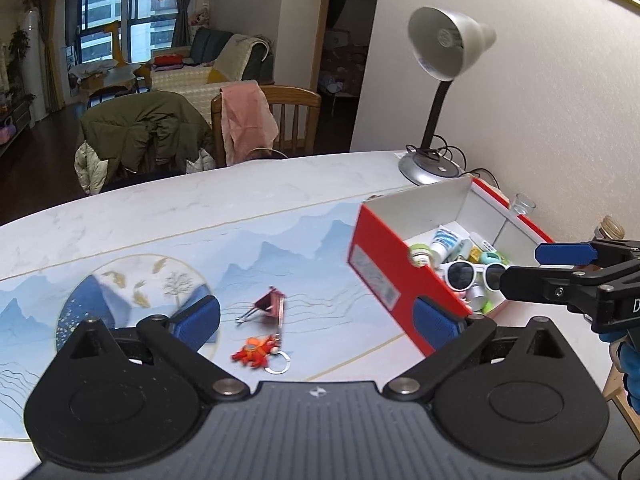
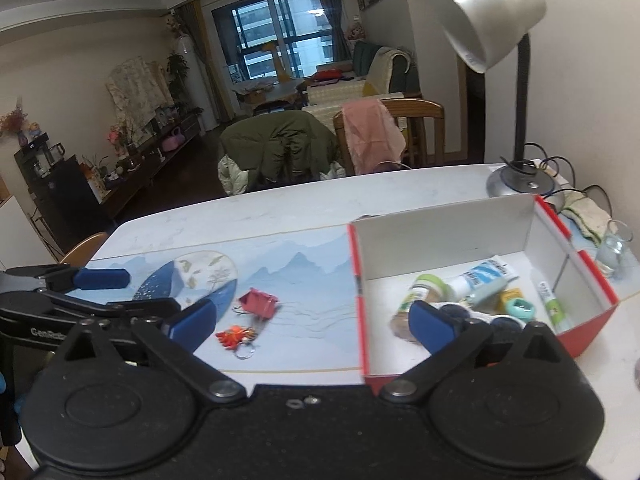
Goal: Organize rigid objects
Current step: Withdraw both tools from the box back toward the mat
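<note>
A red box point(image 1: 384, 276) with white inside stands on the table's right and holds white sunglasses point(image 1: 472, 274), a tube point(image 1: 444, 242) and several small items; it also shows in the right wrist view point(image 2: 480, 220). A dark red binder clip point(image 1: 270, 304) and an orange keychain point(image 1: 258, 352) lie on the blue mat left of the box; they also show in the right wrist view as the clip point(image 2: 258, 302) and the keychain point(image 2: 236, 336). My left gripper point(image 1: 316, 320) is open and empty above them. My right gripper point(image 2: 312, 320) is open and empty over the box's near left corner.
A silver desk lamp point(image 1: 440, 48) with cables stands behind the box by the wall. A small glass point(image 2: 612, 248) and a cloth point(image 2: 588, 212) sit right of the box. Chairs draped with a green jacket point(image 1: 144, 128) and a pink cloth stand beyond the table's far edge.
</note>
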`<state>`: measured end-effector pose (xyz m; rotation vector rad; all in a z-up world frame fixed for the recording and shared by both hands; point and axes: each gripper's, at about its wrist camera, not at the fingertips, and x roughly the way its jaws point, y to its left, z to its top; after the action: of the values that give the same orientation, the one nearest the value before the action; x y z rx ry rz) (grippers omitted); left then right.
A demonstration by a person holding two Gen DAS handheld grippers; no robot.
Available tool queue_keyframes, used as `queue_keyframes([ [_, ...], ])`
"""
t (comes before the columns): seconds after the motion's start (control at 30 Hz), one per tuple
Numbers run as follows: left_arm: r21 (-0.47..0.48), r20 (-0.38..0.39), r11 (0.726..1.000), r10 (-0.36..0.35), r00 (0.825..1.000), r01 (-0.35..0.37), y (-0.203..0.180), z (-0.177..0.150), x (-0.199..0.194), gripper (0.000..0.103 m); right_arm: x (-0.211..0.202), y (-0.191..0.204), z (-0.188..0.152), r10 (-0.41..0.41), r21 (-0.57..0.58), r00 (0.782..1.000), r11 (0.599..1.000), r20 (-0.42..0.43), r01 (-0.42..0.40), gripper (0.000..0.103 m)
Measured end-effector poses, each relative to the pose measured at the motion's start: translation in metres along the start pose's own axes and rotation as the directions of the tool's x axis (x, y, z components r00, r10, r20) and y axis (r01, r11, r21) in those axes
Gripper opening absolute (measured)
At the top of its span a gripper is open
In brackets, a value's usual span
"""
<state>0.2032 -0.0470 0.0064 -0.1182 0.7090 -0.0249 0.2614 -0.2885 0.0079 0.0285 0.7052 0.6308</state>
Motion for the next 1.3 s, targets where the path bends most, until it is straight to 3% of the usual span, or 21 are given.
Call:
queue_keyframes([
  [0.27,-0.015,0.033,0.999,0.032,0.999,-0.032,0.039,-0.021,0.007,0.103,0.031,0.03,-0.003,-0.004,0.014,0.999,1.0,-0.049,0.005,0.103],
  [0.43,-0.107,-0.037,0.993,0.037,0.999,-0.041,0.071,-0.038,0.03,0.103,0.056,0.044,-0.003,-0.018,0.027,0.996,0.999,-0.085,0.02,0.103],
  [0.6,-0.122,-0.082,0.991,0.053,0.995,-0.063,0.089,-0.055,0.054,0.103,0.082,0.055,-0.003,-0.036,0.018,0.99,0.999,-0.134,0.039,0.102],
  [0.87,-0.125,-0.129,0.991,0.036,0.991,-0.052,0.096,-0.073,0.097,0.103,0.12,0.062,0.001,-0.049,0.014,0.98,0.999,-0.192,0.053,0.102],
  [1.3,-0.073,-0.135,0.997,0.028,0.99,-0.039,0.086,-0.079,0.139,0.103,0.189,0.066,0.0,-0.055,-0.048,0.955,0.998,-0.291,0.043,0.09],
])
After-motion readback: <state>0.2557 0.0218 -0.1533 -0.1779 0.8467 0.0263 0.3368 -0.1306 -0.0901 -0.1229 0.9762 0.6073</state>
